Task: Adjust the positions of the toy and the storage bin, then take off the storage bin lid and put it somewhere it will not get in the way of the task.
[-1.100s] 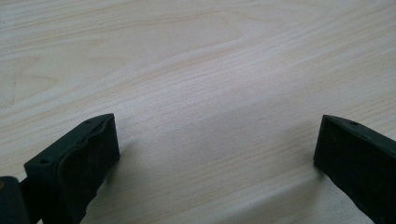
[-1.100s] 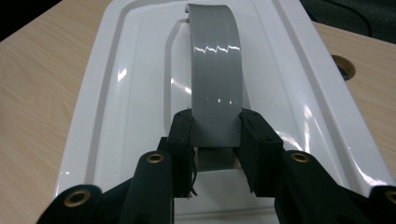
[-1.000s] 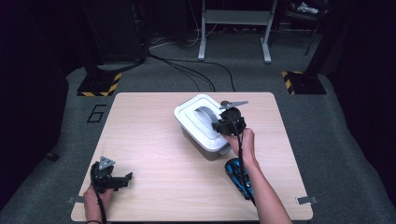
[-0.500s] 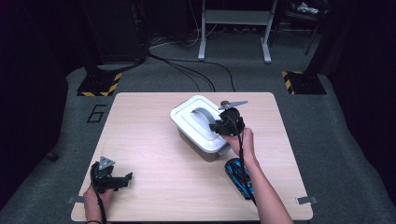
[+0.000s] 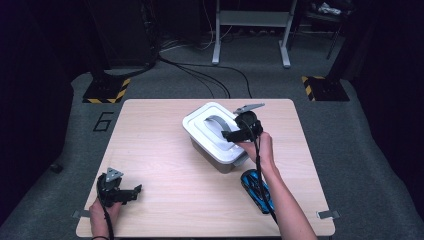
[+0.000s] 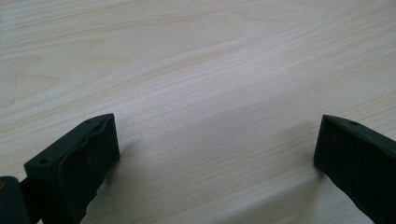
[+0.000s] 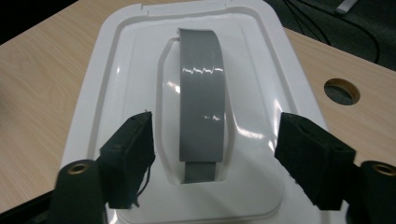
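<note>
Left gripper [image 5: 131, 191] is parked at the near left corner of the pale wooden table [image 5: 160, 150], jaws wide, nothing between them. A blue toy car [image 5: 257, 191] lies by the right forearm. Further on, right gripper [image 7: 212, 154] has just been opened over the white plastic lidded box [image 5: 215, 135] at table centre, its grey arched handle [image 7: 201, 98] between the jaws, unpinched. Risk: closing off-centre, the glossy handle could be missed or slipped off, and the box nudged.

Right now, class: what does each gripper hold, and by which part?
Nothing. The right gripper, just opened, straddles the box's grey handle untouched; the left gripper is open over the table.
</note>
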### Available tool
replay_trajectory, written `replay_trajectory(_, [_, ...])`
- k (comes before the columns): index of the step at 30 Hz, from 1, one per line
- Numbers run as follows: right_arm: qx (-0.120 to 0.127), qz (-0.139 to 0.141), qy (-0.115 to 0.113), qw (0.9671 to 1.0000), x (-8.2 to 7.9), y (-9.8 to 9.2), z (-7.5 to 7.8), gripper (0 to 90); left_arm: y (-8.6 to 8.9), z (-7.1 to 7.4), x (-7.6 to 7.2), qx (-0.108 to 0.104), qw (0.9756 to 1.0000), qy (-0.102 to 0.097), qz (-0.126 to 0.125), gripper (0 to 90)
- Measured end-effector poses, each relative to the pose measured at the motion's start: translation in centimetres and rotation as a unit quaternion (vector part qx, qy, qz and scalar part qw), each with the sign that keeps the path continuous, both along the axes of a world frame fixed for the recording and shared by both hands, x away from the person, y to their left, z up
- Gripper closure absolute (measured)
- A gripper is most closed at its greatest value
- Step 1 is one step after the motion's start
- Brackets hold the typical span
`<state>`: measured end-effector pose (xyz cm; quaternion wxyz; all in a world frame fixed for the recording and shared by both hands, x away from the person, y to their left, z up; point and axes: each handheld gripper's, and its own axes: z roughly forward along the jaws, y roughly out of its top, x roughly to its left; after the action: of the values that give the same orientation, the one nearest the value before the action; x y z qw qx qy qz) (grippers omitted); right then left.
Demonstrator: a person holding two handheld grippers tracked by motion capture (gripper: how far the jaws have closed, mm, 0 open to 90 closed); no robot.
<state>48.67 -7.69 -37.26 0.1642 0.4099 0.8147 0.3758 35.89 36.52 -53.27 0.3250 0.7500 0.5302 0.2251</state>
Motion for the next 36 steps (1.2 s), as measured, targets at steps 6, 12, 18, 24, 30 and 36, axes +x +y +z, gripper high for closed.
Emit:
replay_trajectory(6, [-0.028,0.0,0.0,0.9996,1.3,0.8,0.7,23.0,0.0,0.0,0.0,0.0,1.0,0.0,-0.002,0.2])
replay_trajectory(12, [-0.046,0.003,-0.001,0.9989,2.2,1.7,1.0,22.5,0.0,0.0,0.0,0.0,1.0,0.0,-0.001,0.2])
replay_trajectory(18, [-0.055,0.007,-0.002,0.9985,3.0,2.3,1.0,31.6,0.0,0.0,0.0,0.0,1.0,0.0,-0.002,0.2])
replay_trajectory(24, [-0.06,0.026,-0.004,0.9979,3.4,3.2,0.8,50.6,0.0,0.0,0.0,0.0,1.0,0.0,-0.001,0.2])
replay_trajectory(30, [-0.059,0.034,0.003,0.9977,3.5,3.8,0.4,63.2,0.0,0.0,0.0,0.0,1.0,0.0,-0.002,0.2])
replay_trajectory(36, [-0.054,0.031,0.0,0.9981,3.5,3.8,0.4,66.2,0.0,0.0,0.0,0.0,1.0,0.0,-0.002,0.2])
